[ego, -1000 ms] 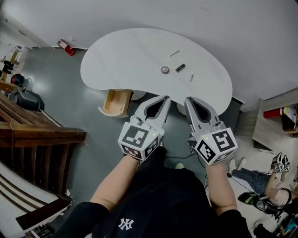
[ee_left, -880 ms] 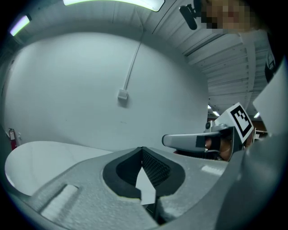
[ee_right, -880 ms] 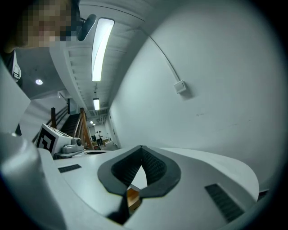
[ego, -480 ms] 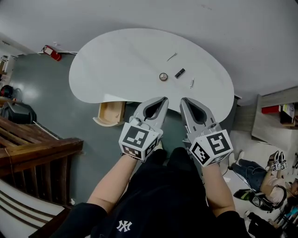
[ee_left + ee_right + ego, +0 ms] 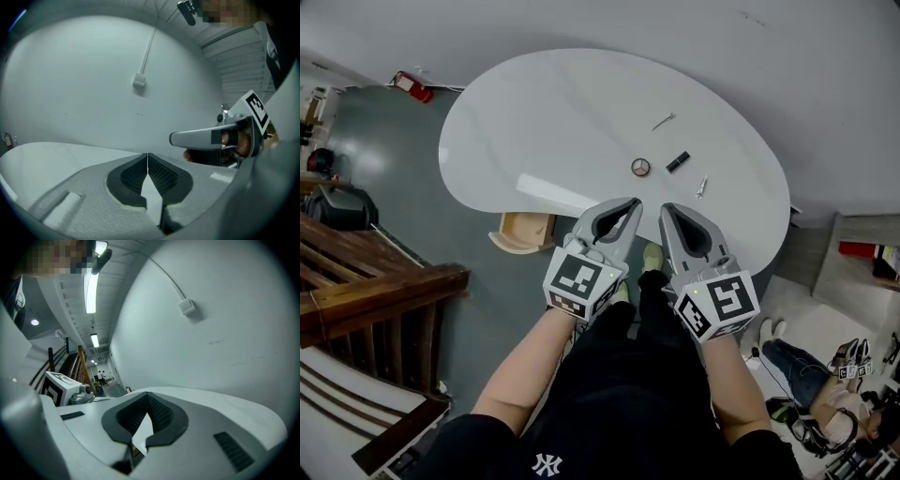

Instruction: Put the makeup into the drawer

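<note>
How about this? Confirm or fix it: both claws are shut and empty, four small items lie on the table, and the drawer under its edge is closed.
One error: the head view shows the drawer pulled out, not closed. The rest holds: left claw and right claw shut and empty, four small items on the table.

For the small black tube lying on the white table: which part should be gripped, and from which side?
I would take the black tube across its middle, coming down from above, jaws spanning its narrow width. It lies flat and slanted on the table, apart from the round compact.
</note>
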